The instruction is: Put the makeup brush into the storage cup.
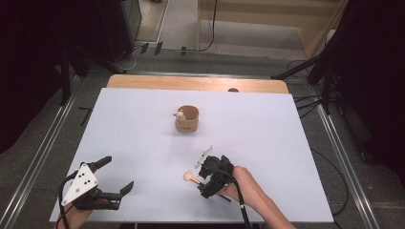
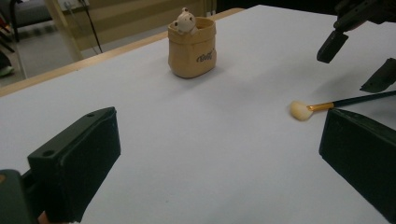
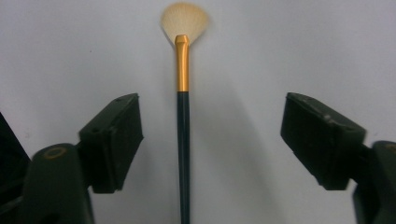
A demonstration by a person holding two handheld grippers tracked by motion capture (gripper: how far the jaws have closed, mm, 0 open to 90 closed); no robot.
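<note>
The small brush with a dark handle, gold band and soft cream tip (image 3: 183,116) lies flat on the white bench (image 1: 143,143), near the front edge. The right gripper (image 3: 210,140) hangs low over it, with the handle between its fingers (image 3: 114,140). The fingers are partly open and do not touch the brush. So the pick-up has not happened; the squeeze and the lift are left to do. The tan bag-shaped cup with a little toy animal on its rim (image 1: 186,119) stands well apart, farther back. My guess is the brush goes in there. The left gripper (image 1: 117,174) rests at the front left, fingers wide open, holding nothing.
</note>
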